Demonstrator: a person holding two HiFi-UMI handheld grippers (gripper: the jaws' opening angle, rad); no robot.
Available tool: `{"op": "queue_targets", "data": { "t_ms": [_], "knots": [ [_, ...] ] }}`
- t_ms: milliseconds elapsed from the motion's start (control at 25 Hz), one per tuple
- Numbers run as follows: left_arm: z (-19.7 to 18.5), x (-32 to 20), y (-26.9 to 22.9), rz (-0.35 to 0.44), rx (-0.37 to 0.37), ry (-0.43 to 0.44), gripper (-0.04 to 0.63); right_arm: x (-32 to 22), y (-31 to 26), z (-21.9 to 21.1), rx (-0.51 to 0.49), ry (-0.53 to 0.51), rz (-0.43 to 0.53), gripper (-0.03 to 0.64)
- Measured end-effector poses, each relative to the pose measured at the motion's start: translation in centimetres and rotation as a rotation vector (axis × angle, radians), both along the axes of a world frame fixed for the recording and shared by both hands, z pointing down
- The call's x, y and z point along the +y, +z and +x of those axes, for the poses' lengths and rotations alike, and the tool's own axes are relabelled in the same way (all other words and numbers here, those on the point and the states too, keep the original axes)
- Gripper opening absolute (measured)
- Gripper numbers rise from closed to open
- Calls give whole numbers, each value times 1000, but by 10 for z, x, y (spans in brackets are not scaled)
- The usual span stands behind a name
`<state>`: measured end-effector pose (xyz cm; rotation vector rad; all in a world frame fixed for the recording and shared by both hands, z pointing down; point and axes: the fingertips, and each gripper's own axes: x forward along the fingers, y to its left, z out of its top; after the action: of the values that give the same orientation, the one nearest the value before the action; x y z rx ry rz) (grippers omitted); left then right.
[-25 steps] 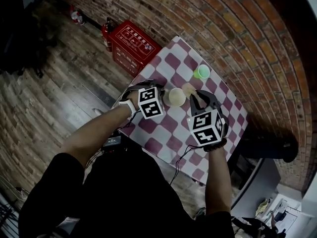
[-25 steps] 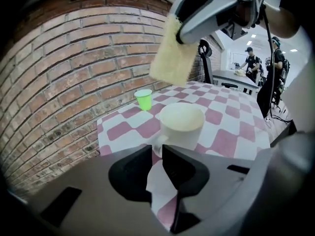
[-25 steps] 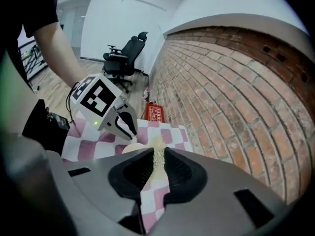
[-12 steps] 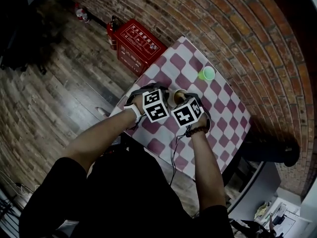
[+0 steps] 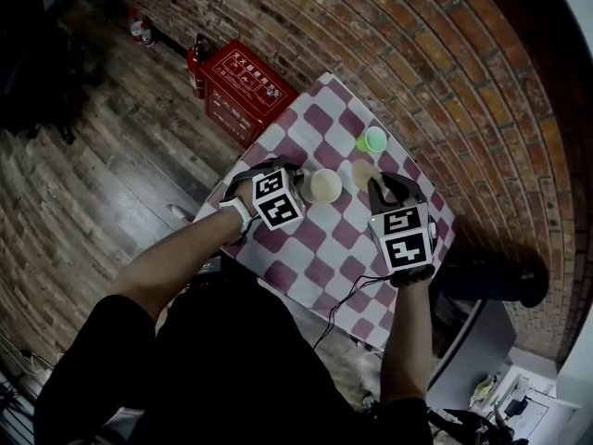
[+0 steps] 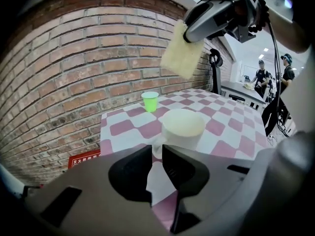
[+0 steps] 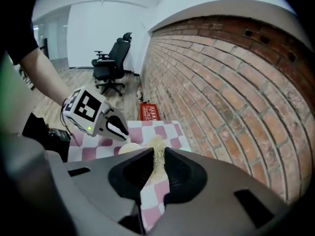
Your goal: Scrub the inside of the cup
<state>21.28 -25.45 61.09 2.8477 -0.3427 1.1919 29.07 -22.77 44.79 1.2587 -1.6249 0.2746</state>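
You held the cream cup (image 5: 324, 185) by its handle (image 6: 158, 146). Your left gripper (image 6: 157, 155) had its jaws drawn narrow and pressed on that handle from both sides. The cup stood upright on the pink-and-white checked counter (image 5: 320, 248), mouth up, near the middle of the cloth.

Your right gripper (image 7: 158, 155) was clamped on a yellowish sponge (image 7: 155, 142), with the jaws close together and the sponge's edge squeezed between them. In the left gripper view the sponge hung in the air above and beyond the cup's rim, clear of the cup and touching nothing but the jaws. From the head view it sat just to the right of the cup, with both of your grippers pointing down toward the counter.

A small green cup (image 5: 373, 139) stood upright farther back on the counter, apart from the cream cup and nearer the brick wall (image 5: 445, 82). A red fire-equipment box (image 5: 243, 89) sat on the wooden floor (image 5: 111, 174) to the left of the counter against the wall, with a fire extinguisher (image 5: 194, 66) just beside it. A black office chair (image 7: 110, 65) stood well off across the room, and two people (image 6: 261, 75) stood in the far background of the left gripper view.
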Motion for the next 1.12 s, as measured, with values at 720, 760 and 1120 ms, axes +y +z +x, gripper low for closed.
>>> {"op": "queue_targets", "data": {
  "t_ms": [720,760,1120],
  "knots": [
    [0,11,3,-64,-7,-22,75,5,121,-42,1,-214,-406,74],
    [-1,10,3,-66,-4,-28,75,7,103,-40,-22,-224,-391,74],
    [-7,4,-5,-60,39,-77,75,2,28,-32,-8,-276,-249,74]
  ]
}}
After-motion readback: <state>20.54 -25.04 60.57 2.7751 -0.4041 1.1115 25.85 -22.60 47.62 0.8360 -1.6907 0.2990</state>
